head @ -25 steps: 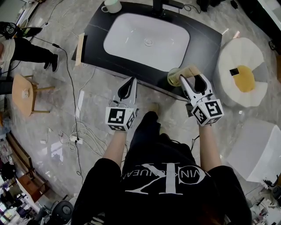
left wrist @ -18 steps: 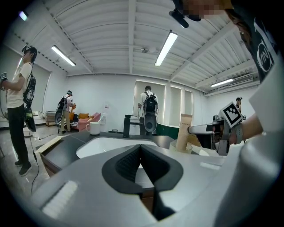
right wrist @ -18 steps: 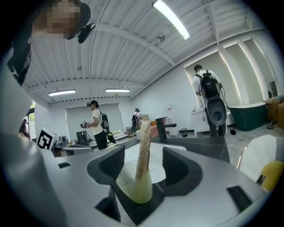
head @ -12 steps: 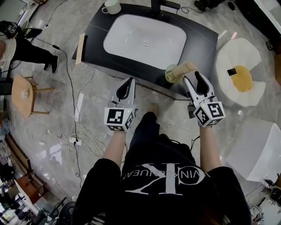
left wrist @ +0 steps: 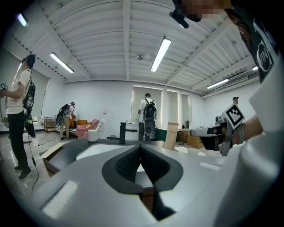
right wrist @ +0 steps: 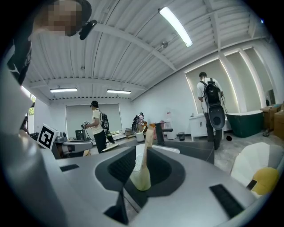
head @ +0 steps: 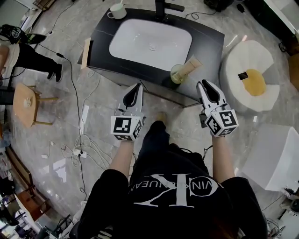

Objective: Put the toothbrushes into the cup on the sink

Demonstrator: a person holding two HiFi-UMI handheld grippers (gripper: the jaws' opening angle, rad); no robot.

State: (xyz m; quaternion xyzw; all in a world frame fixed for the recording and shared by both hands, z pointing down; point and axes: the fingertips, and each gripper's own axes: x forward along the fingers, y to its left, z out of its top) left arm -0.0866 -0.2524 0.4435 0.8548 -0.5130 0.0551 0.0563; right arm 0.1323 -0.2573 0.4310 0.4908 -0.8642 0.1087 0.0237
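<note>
A pale green cup [head: 176, 74] stands on the front edge of the black sink counter [head: 212, 44]. A tall beige toothbrush pack [head: 189, 66] leans out of it. My right gripper [head: 202, 84] hangs just right of the cup and short of it, not touching. Its jaws are closing, with a narrow gap left and nothing pressed between the pads. In the right gripper view the cup [right wrist: 141, 179] and pack [right wrist: 147, 142] show through that gap, beyond the gripper [right wrist: 141, 153]. My left gripper [head: 136, 87] is shut and empty in front of the counter; its own view shows the jaws [left wrist: 141, 148] meeting.
The white basin [head: 140, 42] fills the counter's middle, with a black tap [head: 161, 6] behind it and a white mug [head: 117, 10] at the back left corner. A round white pouf [head: 252, 81] sits to the right. Cables [head: 84, 140] cross the floor on the left.
The right gripper stood wide open around the beige pack at the cup. It has drawn back toward me and its jaws have narrowed. The left gripper has held still.
</note>
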